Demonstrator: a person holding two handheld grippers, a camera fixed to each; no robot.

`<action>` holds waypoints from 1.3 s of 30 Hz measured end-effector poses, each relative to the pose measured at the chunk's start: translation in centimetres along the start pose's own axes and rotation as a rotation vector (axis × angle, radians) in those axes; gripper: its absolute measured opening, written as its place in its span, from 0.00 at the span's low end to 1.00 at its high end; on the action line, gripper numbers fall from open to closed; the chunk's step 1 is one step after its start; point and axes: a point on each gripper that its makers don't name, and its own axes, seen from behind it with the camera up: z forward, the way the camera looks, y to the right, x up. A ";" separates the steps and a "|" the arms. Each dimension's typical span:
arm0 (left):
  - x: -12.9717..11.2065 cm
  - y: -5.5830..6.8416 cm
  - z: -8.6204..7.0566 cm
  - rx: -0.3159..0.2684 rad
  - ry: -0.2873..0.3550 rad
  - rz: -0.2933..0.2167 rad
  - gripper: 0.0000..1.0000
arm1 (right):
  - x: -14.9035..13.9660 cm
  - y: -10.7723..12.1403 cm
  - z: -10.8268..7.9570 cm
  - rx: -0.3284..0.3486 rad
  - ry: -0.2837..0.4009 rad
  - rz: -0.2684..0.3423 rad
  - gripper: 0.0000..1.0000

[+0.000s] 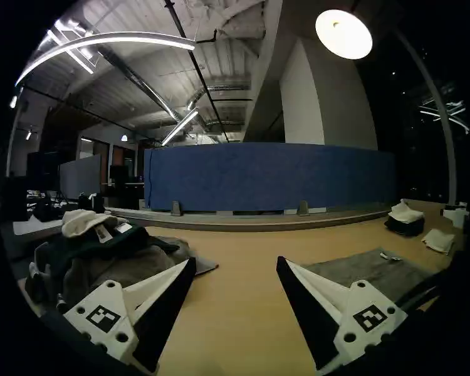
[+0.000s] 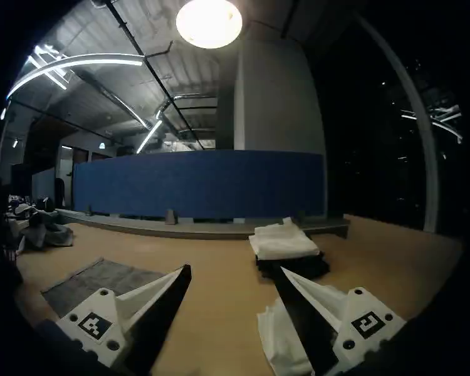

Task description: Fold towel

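A grey towel (image 1: pixel 373 269) lies flat on the wooden table (image 1: pixel 247 294), just right of my left gripper (image 1: pixel 235 269). That gripper is open and holds nothing. The same grey towel (image 2: pixel 103 276) shows at the left in the right gripper view, under the left fingertip. My right gripper (image 2: pixel 234 271) is open too, hovering over the table (image 2: pixel 222 301). A loose white towel (image 2: pixel 282 335) lies beneath its right finger. Beyond it sits a stack of folded towels (image 2: pixel 284 241), white on top and dark below.
A heap of unfolded towels (image 1: pixel 109 250) in dark green, brown and cream lies at the table's left. Folded stacks (image 1: pixel 405 219) and a small white towel (image 1: pixel 438 240) sit at the right. A blue divider panel (image 1: pixel 266 175) runs along the table's far edge.
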 end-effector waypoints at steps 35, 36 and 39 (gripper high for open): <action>0.0 0.3 -0.2 -0.004 0.000 0.000 0.95 | 0.2 -0.2 0.1 0.010 0.000 -0.001 1.00; 0.0 0.3 -0.3 -0.004 0.000 0.000 0.95 | 0.2 -0.2 0.1 0.010 0.000 -0.001 1.00; 0.0 0.4 -0.2 -0.003 -0.001 0.000 0.95 | 0.1 -0.2 0.1 0.010 -0.001 -0.001 1.00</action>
